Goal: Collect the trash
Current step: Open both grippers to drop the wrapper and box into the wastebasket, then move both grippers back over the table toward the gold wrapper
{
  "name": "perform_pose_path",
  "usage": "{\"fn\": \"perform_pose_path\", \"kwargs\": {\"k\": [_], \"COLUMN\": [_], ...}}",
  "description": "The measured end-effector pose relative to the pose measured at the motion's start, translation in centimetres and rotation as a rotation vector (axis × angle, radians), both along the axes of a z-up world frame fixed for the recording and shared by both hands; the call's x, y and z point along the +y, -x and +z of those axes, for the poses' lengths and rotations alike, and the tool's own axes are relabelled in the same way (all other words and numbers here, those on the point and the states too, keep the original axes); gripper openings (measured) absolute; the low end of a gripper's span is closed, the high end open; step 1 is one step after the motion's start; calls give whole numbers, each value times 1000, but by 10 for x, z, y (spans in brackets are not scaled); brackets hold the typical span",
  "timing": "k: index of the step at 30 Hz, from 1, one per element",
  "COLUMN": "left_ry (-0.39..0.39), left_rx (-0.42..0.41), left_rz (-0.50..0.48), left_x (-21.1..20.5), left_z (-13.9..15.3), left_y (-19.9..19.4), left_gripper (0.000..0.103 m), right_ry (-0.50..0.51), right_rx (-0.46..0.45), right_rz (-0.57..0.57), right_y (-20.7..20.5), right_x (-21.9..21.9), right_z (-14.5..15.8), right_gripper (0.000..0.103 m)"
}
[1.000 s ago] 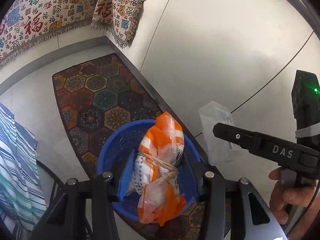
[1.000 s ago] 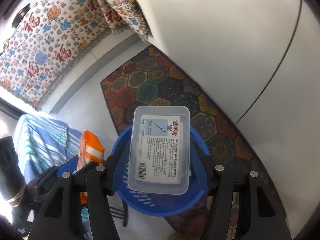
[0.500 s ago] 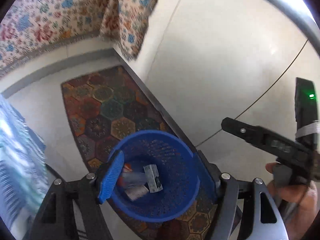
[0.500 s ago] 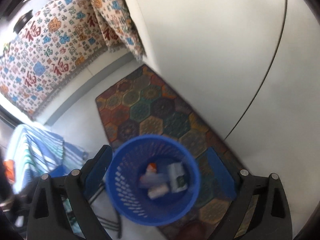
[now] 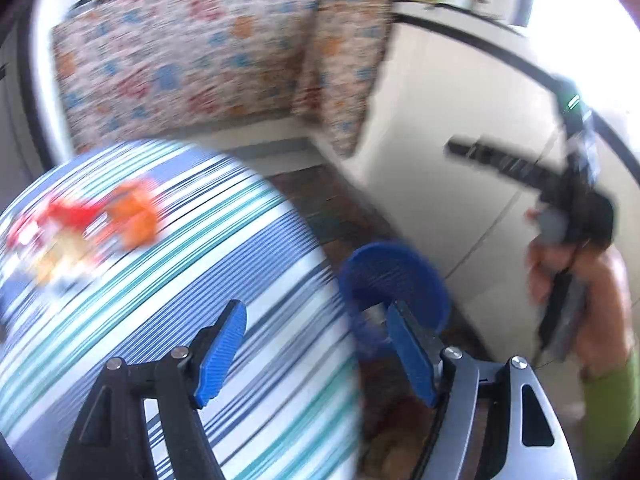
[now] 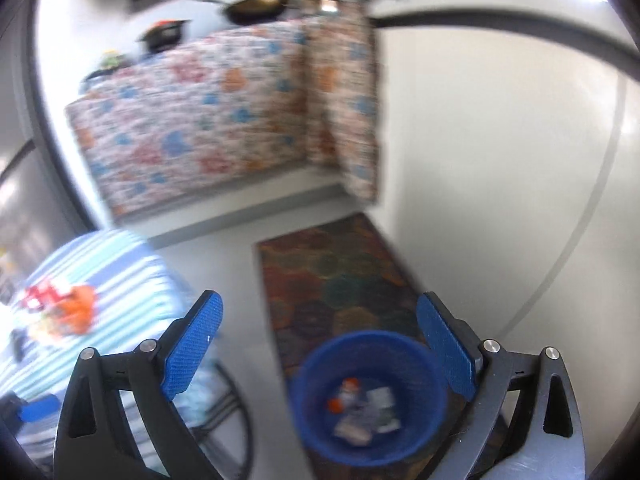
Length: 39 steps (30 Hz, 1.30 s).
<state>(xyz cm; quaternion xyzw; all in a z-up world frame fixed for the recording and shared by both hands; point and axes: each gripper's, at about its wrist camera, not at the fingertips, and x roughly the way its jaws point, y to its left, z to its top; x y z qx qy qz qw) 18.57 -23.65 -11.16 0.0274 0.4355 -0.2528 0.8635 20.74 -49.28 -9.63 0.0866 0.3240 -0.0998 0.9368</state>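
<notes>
Both views are blurring heavily. The left gripper (image 5: 316,350), with black arms and blue ribbed finger pads (image 5: 218,354), is standing with its jaws spread wide and nothing between them. It is hanging over the right edge of a round table covered with a blue, teal and white striped cloth (image 5: 224,264). Near the far left edge of that table, a blurred cluster of orange and red wrapper-like trash (image 5: 100,220) is lying on the cloth; what the pieces are cannot be told.

A round blue plastic mesh wastebasket (image 5: 394,276) is standing on the floor just beside the table's right edge, on a dark rug patterned with coloured hexagons (image 6: 340,280). In the right wrist view the basket is holding several small pieces of discarded packaging (image 6: 366,408), white and grey with an orange spot, lying at its bottom.

The right gripper (image 6: 318,346) is also gaping wide and is holding nothing, hanging above the basket's far rim with its right pad (image 6: 446,346) over the rim.

Behind the rug, a floral patterned fabric (image 6: 208,120) is draping over a counter, with a dark wok-like pan (image 6: 256,6) sitting on top. In the left wrist view the right gripper is appearing as a dark blurred shape against a white cabinet wall (image 5: 452,92), held by a bare hand (image 5: 540,272).
</notes>
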Motion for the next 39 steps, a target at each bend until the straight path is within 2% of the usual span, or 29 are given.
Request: {"fn": "perform_pose_path", "kwargs": {"k": [3,7,9,11,16,18,21,26,29,34,37,39], "left_ry": [-77,-178,-177,-165,-155,-162,-162,-175,-178,-175,-164,-124], "left_rx": [9,-10,9,17,2,-12,-10,7,16,24,33,34], "left_rz": [120,281,361,412,466,465,470,492,497,486,543,565], "left_x": [66,144,179,205,239,242,244,245,245,251,270,287], "left_z": [-18,-36,-45,-52,-62,-61,-60,-64,-66,-66,-65,-63], "left_y": [11,16,13,14,8,7,3,-11,-15,-24,-37,-51], "left_gripper": [74,74,74,74,74,75,79,96,102,103,102,102], "right_ry": [-58,-98,-100,-61,55,85,72,87,88,91,92,92], "right_rx": [10,90,155,200,254,262,278,272,275,276,277,277], "right_rz": [137,294,373,420,442,439,432,438,441,442,442,442], "right_y": [-5,-8,-7,-5,-9,-14,-22,-32,-37,-38,-38,-38], "right_x": [64,147,187,217,266,275,278,285,286,288,288,287], "right_z": [-3,-28,-46,-64,-93,-100,-107,-108,-108,-108,-108,-108], "right_gripper": [98,98,98,98,98,98,98,102,103,103,103,103]}}
